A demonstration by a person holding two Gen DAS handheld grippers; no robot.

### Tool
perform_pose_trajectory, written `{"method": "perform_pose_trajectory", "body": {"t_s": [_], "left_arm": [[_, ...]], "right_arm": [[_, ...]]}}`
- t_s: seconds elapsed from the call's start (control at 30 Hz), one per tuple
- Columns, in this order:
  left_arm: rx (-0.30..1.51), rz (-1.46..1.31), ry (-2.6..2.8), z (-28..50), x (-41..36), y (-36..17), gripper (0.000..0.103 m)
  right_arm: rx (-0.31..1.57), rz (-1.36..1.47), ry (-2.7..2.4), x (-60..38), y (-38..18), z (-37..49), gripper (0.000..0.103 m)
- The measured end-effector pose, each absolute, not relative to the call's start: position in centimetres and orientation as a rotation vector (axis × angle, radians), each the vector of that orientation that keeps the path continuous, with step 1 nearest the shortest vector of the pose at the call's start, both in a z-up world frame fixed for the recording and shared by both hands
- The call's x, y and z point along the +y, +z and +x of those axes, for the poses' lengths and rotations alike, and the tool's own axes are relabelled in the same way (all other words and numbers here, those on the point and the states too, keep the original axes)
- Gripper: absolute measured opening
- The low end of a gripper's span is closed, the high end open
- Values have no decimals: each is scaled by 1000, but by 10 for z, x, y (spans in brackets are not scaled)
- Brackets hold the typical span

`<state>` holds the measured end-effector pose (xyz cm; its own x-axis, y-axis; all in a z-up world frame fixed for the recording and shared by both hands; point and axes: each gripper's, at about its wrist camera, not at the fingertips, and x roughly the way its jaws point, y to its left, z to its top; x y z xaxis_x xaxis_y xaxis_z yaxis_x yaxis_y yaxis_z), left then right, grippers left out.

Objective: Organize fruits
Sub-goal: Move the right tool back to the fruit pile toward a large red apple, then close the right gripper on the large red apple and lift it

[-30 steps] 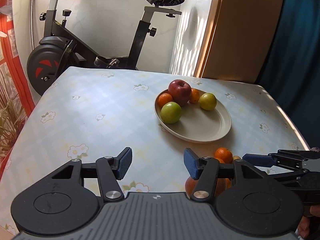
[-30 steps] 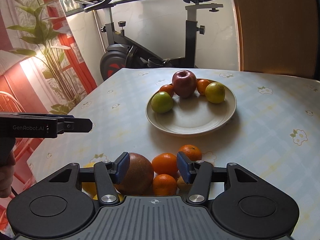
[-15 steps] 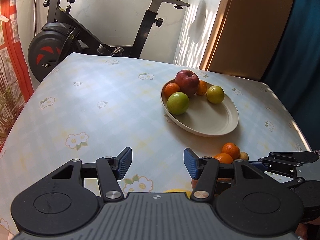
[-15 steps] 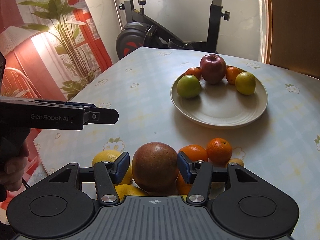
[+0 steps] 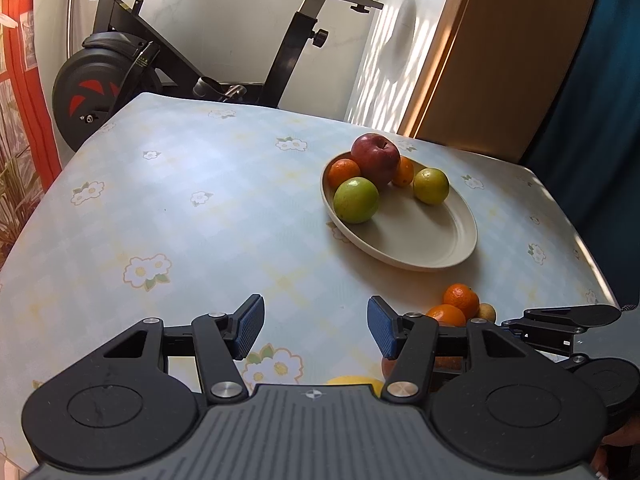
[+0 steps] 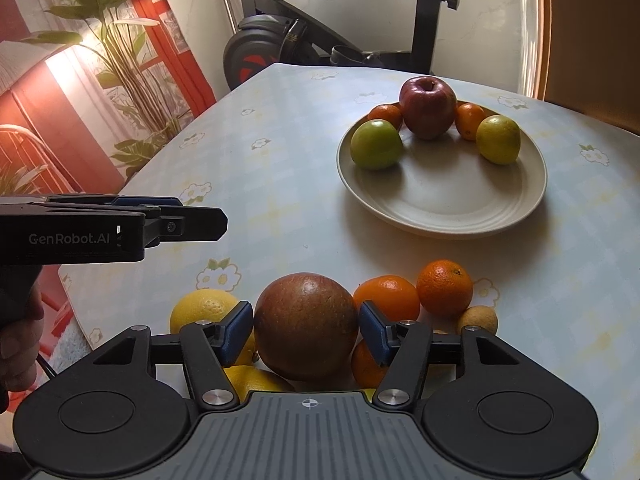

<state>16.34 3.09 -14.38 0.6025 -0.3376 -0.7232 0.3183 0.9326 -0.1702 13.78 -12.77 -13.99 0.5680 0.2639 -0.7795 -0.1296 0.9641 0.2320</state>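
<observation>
You are bracketing the brown apple (image 6: pixel 306 326) with the right tongs (image 6: pixel 306 330), whose jaws have just been opening around it. It is sitting in the near fruit pile on the surface (image 6: pixel 280 184). Center it, then squeeze gently. The left tongs (image 5: pixel 316 330) are hanging spread and empty.

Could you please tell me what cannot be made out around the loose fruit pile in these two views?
- Right wrist view: the right tongs straddle the brown apple; whether the pads press it is unclear.
- Right wrist view: lemons are partly hidden behind the tongs.
- Left wrist view: the left tongs hide most of the pile.
</observation>
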Motion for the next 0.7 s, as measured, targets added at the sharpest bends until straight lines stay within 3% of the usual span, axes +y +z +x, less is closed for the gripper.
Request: {"method": "perform_pose_trajectory", "body": {"t_s": [0.33, 0.7], "left_arm": [[844, -54, -359, 169, 37, -144, 60], [855, -153, -268, 197, 59, -143, 58]], "right_arm": [[914, 86, 274, -119, -130, 146, 54], [898, -7, 347, -95, -135, 218, 54]]}}
